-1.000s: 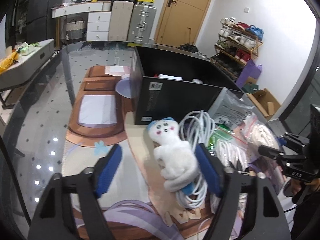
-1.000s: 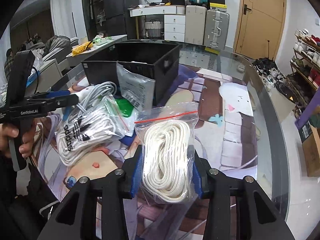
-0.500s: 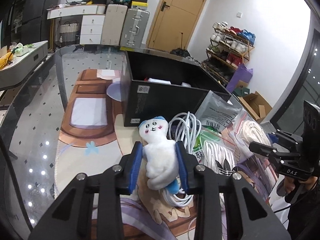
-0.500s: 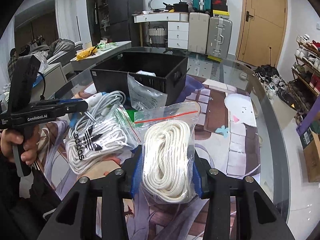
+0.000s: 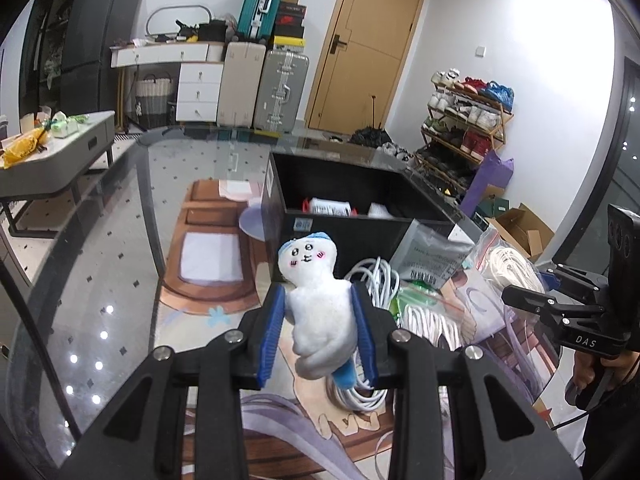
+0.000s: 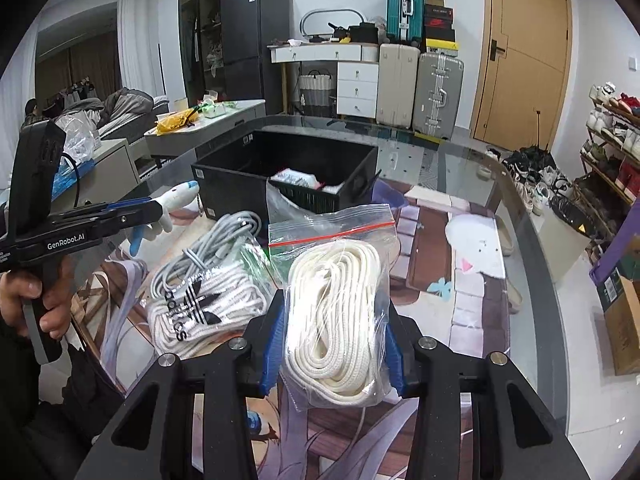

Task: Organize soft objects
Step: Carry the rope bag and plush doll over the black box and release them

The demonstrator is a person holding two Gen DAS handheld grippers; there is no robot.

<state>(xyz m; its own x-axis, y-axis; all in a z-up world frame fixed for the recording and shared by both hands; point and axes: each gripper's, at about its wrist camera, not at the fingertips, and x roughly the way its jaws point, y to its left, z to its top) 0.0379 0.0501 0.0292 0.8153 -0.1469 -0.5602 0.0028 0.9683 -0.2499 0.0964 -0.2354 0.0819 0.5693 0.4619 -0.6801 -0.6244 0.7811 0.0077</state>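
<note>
the left gripper (image 5: pixel 320 332) is raised above the bench (image 5: pixel 120 280), its blue pads (image 5: pixel 272 332) clamped on the body of a white plush toy (image 5: pixel 316 304) whose face points toward the black bin (image 5: pixel 352 216). the toy hangs clear of the bench surface. in the right wrist view the left gripper appears side-on, held in a hand (image 6: pixel 36 300) at the left edge, the toy protruding forward from it.

the right gripper (image 6: pixel 332 344) is level and low, pads pressed against both sides of a zip bag of white cord (image 6: pixel 336 300). whether the bag touches the bench cannot be told.

the black bin stands open-topped on the bench and holds white packets with red trim (image 5: pixel 332 207). a grey foil pouch (image 6: pixel 292 204) leans on its near wall.

on the bench lie a grey cable coil (image 6: pixel 224 236) and an adidas-marked bag of white laces (image 6: pixel 204 308), touching each other.

only the left wrist view shows the toy's face; only the right wrist view shows the adidas logo.
</note>
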